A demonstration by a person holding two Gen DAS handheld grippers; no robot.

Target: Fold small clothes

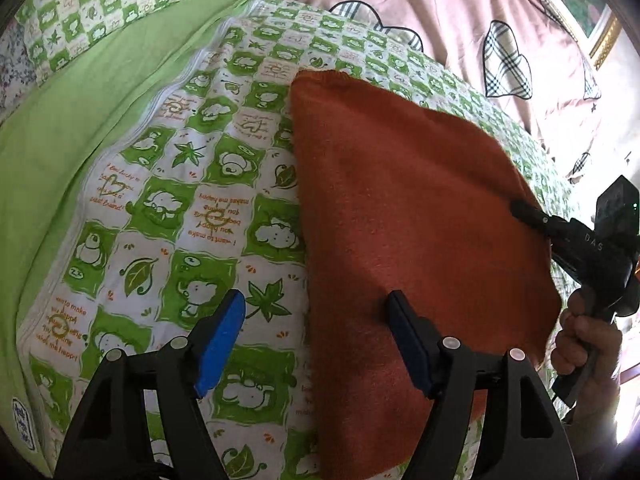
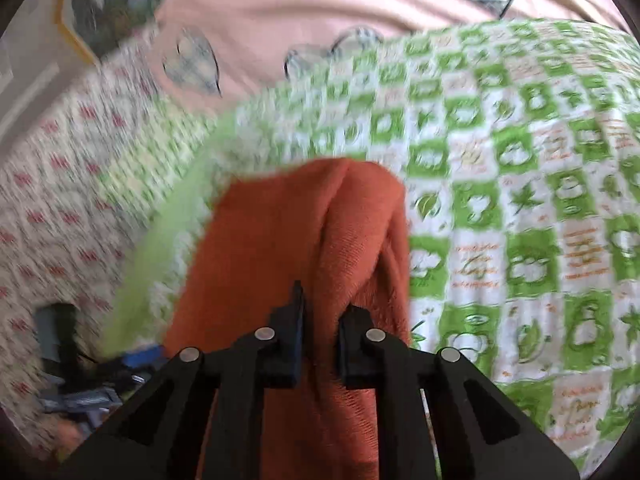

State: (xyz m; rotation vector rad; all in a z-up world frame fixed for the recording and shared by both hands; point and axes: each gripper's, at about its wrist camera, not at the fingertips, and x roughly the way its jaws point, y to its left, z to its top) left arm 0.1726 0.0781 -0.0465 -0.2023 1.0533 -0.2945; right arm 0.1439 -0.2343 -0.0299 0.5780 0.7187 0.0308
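Green-and-white checked bedding [image 1: 192,208], printed with leaves and cartoon animals, covered the bed, with a pink quilt [image 1: 400,4] bearing plaid hearts bunched along the far side at twelve o'clock.

On that bedding lay the orange cloth [image 1: 400,216] — a small rust-coloured piece with a short, fuzzy, towel-like nap and a stitched hem along its far edge. In the left wrist view it filled the area from the centre out to three o'clock, one side lifted off the bed.

The right gripper [image 2: 320,316] had its fingers nearly closed, pinching a raised ridge of the cloth; that view was motion-blurred. In the left view it showed at three o'clock, holding the cloth's right edge.

The left gripper [image 1: 316,312] hovered with its blue-padded fingers spread wide and holding nothing, straddling the cloth's left edge.

The cloth looked light, soft and limp — likely to sag and crease wherever unsupported, though the nap should give grip. Corners or hemmed edges seemed the best places to take hold.
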